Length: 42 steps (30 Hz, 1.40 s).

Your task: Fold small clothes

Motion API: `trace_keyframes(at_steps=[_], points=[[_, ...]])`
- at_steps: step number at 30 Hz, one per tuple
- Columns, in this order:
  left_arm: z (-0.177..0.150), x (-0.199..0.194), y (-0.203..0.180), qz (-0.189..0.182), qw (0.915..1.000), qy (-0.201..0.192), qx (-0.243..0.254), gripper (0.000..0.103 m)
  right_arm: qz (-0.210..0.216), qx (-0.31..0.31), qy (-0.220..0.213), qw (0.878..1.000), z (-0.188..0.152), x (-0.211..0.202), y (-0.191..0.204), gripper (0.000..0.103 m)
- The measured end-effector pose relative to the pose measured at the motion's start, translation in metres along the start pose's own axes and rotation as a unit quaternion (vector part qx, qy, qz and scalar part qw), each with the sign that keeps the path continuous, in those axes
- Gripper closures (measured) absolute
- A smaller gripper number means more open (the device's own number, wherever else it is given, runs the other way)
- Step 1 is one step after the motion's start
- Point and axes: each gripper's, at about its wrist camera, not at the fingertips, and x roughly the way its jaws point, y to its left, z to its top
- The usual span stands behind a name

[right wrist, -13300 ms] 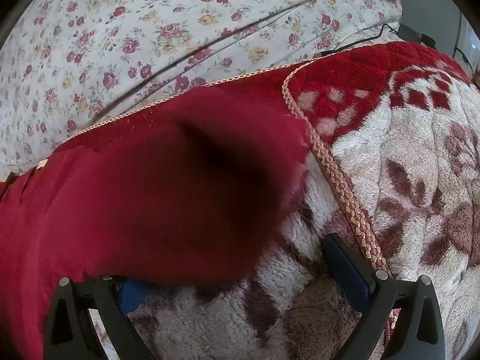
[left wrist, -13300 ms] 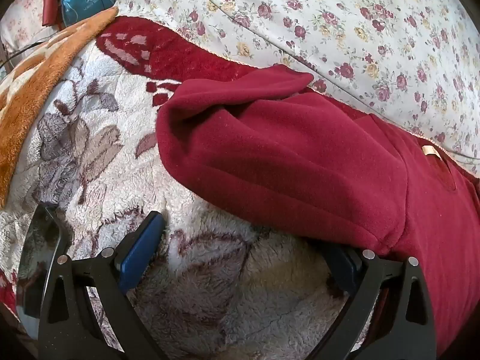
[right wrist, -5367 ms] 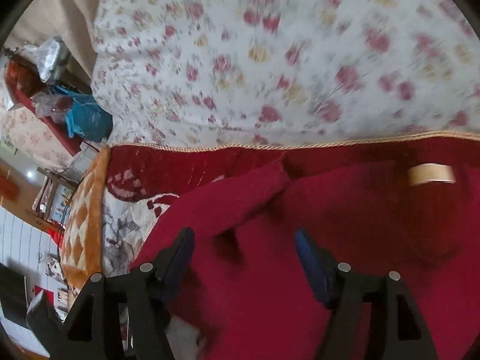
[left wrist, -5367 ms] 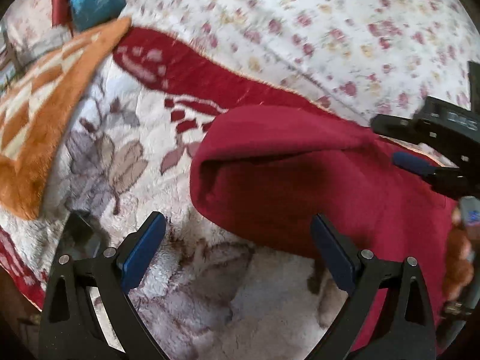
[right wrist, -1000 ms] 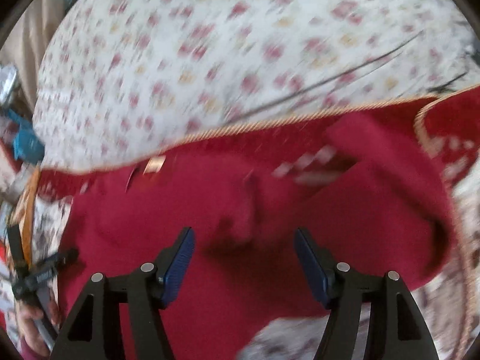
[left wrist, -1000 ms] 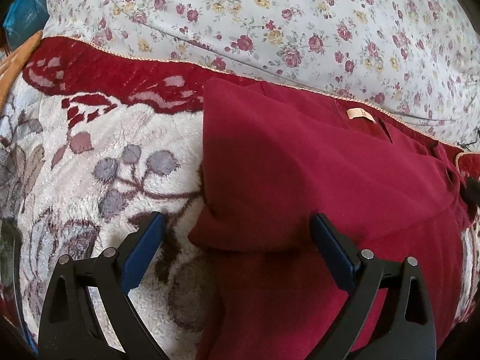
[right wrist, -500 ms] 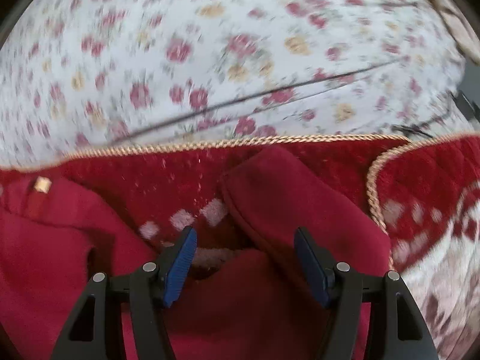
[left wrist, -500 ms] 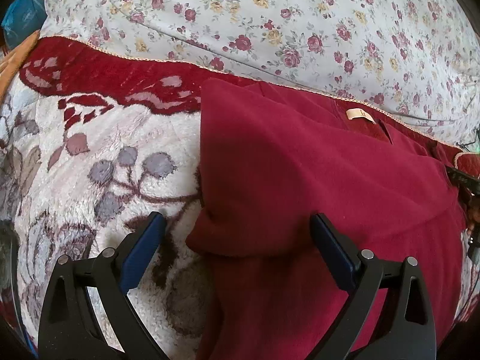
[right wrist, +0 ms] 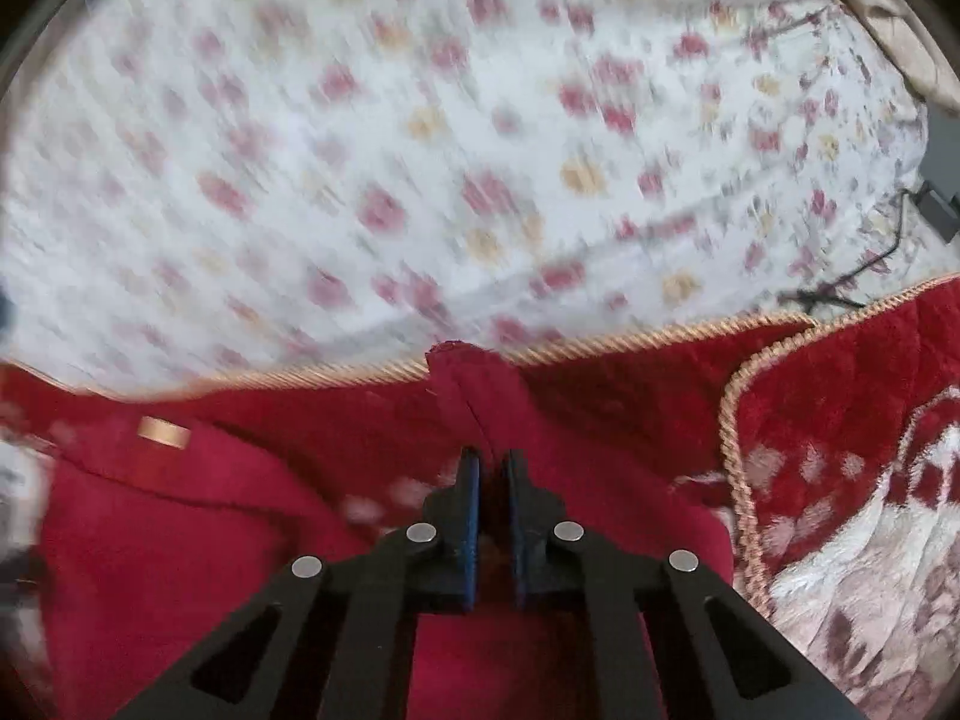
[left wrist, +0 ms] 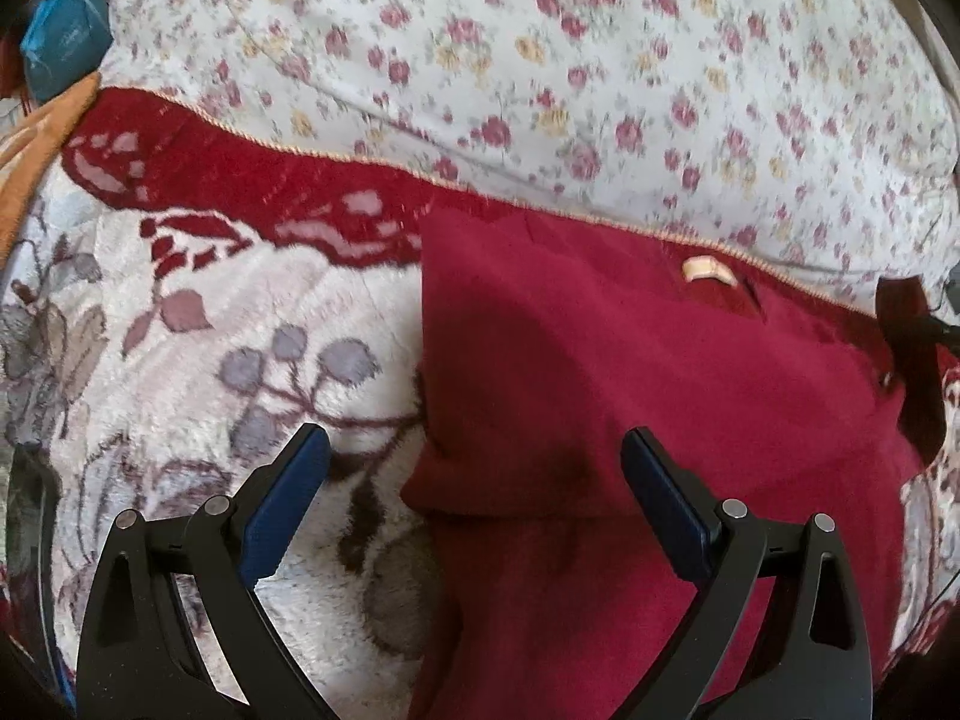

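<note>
The red garment [left wrist: 630, 372] is a soft, matte fleece item lying on the plush blanket [left wrist: 198, 324]. In the left wrist view it fills the area from centre to 4 o'clock, with one layer folded over another: the upper layer ends in a straight left edge and a rounded lower-left corner. A small tan label [left wrist: 708, 270] sits on the fabric at about 1 o'clock.

The left gripper [left wrist: 474, 492] has its jaws spread wide and holds nothing. Its blue-padded left finger [left wrist: 288, 504] is over the blanket; the right one is over the garment, and the folded corner lies between them.

The right gripper [right wrist: 489, 510] has its jaws pressed together on a narrow fold of the red garment [right wrist: 480, 396], which stands up as a ridge at 12 o'clock from the fingertips. The tan label [right wrist: 163, 433] appears at 9 o'clock in this view.

The plush blanket is deep-pile, cream with grey-mauve leaf and berry motifs, a dark red border and a twisted gold cord edging [right wrist: 735, 420]. Beyond it, from 10 to 2 o'clock, lies a smooth white floral cover [left wrist: 570, 72] printed with red and yellow roses; it is motion-blurred in the right wrist view. An orange patterned blanket [left wrist: 36, 144] and a blue bag [left wrist: 63, 42] lie at 10 o'clock. A black cable [right wrist: 852, 282] lies on the floral cover at 2 o'clock in the right wrist view.
</note>
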Motion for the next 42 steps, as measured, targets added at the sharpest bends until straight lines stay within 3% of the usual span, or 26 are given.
trace_keyframes(at_steps=[6, 12, 16, 20, 22, 24, 25, 27, 31, 35, 38, 41, 42], points=[[0.001, -0.015, 0.008, -0.009, 0.9997, -0.019, -0.015, 0.005, 0.163, -0.039, -0.032, 0.985, 0.011, -0.083, 0.057, 0.095], [0.003, -0.029, 0.019, -0.025, 0.9982, -0.039, -0.038, 0.005, 0.257, -0.1, -0.026, 0.961, 0.0, -0.113, 0.152, 0.095], [0.007, -0.031, 0.031, -0.044, 0.9959, -0.043, -0.066, 0.005, 0.287, -0.113, -0.018, 0.951, -0.013, -0.094, 0.209, 0.095], [0.01, -0.029, 0.037, -0.068, 0.9931, -0.04, -0.087, 0.005, 0.308, -0.111, 0.021, 0.945, -0.039, -0.03, 0.263, 0.095], [0.011, -0.029, 0.037, -0.072, 0.9925, -0.044, -0.089, 0.005, 0.294, -0.116, 0.038, 0.948, -0.06, 0.002, 0.279, 0.094], [0.012, -0.03, 0.034, -0.079, 0.9923, -0.044, -0.084, 0.005, 0.271, -0.134, 0.082, 0.95, -0.083, 0.034, 0.294, 0.073], [0.012, -0.03, 0.032, -0.083, 0.9923, -0.045, -0.081, 0.005, 0.27, -0.135, 0.103, 0.948, -0.093, 0.044, 0.295, 0.052], [0.012, -0.029, 0.024, -0.093, 0.9921, -0.044, -0.072, 0.005, 0.289, -0.112, 0.123, 0.943, -0.108, 0.047, 0.283, 0.05], [0.008, -0.024, -0.003, -0.111, 0.9927, -0.033, -0.032, 0.005, 0.283, -0.088, 0.092, 0.951, -0.117, 0.016, 0.238, 0.049], [0.005, -0.014, -0.028, -0.074, 0.9968, -0.019, 0.021, 0.005, 0.261, -0.069, 0.045, 0.962, -0.126, -0.023, 0.183, 0.039], [0.008, -0.006, -0.041, -0.056, 0.9977, -0.014, 0.036, 0.006, 0.241, -0.049, 0.003, 0.969, -0.131, -0.039, 0.147, 0.038], [0.012, 0.005, -0.056, -0.068, 0.9964, 0.005, 0.05, 0.036, 0.242, -0.005, -0.012, 0.97, -0.131, -0.036, 0.117, 0.038], [0.012, 0.014, -0.064, -0.063, 0.9956, 0.021, 0.066, 0.052, 0.249, 0.008, -0.006, 0.968, -0.129, -0.033, 0.111, 0.038]])
